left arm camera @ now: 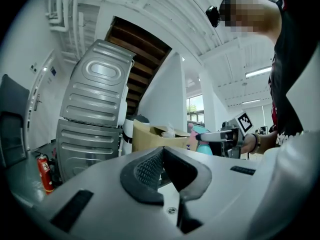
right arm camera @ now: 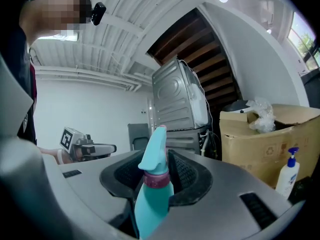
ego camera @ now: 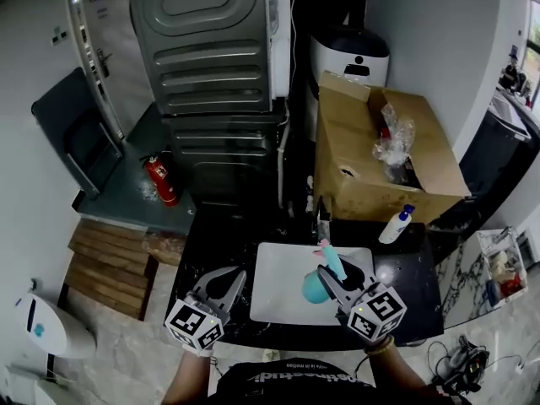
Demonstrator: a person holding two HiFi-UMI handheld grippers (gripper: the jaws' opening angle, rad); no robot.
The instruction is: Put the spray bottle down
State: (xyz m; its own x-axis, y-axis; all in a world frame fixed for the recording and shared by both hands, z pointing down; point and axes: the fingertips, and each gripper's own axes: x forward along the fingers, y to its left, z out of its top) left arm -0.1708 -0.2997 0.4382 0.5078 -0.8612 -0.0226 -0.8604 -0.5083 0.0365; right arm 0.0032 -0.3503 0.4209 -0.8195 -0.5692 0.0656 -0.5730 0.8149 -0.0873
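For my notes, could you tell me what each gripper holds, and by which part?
The right gripper grips the teal spray bottle by its body; the left gripper holds nothing.

laundry corner of a home: stacked washers (ego camera: 211, 57), white sink (ego camera: 274, 298).

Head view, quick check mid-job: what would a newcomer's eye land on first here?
The teal plastic spray bottle with a pink collar, clamped between the jaws of the right gripper above a white rectangular surface on the black counter. Behind it stand an open brown cardboard box at the right and a tall grey ribbed metal machine at the centre; the left gripper is shut and empty.
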